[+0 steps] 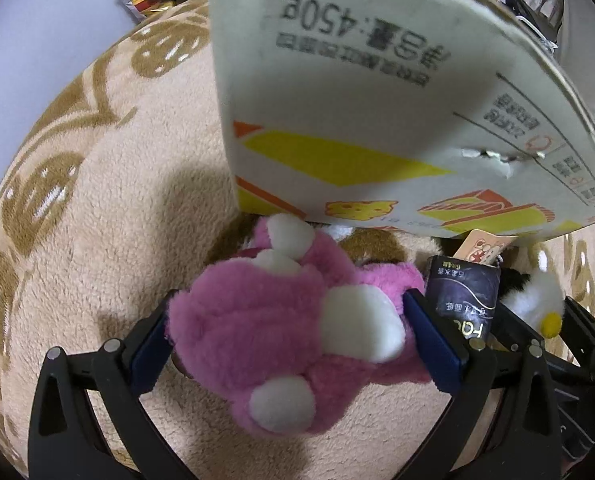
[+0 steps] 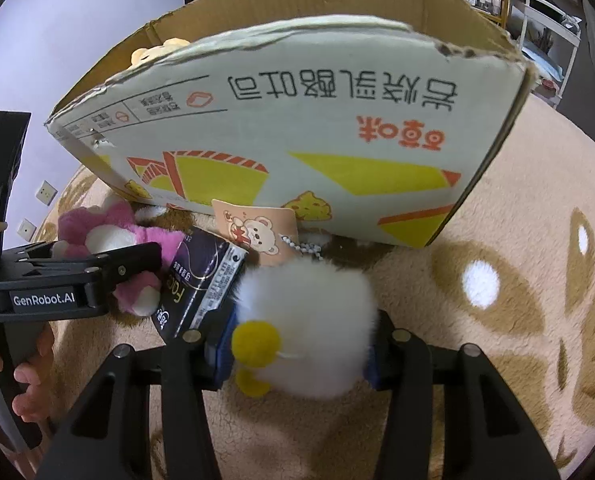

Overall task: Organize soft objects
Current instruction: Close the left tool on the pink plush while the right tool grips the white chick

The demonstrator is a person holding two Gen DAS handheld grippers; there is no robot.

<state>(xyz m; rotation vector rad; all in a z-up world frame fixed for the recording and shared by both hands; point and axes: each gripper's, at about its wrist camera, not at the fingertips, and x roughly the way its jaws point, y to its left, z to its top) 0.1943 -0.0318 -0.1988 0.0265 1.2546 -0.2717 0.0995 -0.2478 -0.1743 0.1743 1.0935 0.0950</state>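
My left gripper (image 1: 289,332) is shut on a pink plush toy (image 1: 257,332) with white patches, low over the beige rug. My right gripper (image 2: 297,344) is shut on a white plush toy (image 2: 313,320) with yellow pompoms and a paper bear tag (image 2: 257,232). The two grippers are side by side; the left gripper (image 2: 97,272) with the pink plush (image 2: 97,232) shows at the left of the right wrist view. An open cardboard box (image 2: 297,112) stands just ahead of both, and a yellow plush (image 2: 153,50) peeks from inside it.
A dark tissue pack (image 1: 465,296) lies between the two plush toys, also in the right wrist view (image 2: 201,280). The white plush (image 1: 533,300) shows at the right of the left wrist view. The box side (image 1: 377,100) looms ahead. The patterned rug (image 2: 517,280) extends right.
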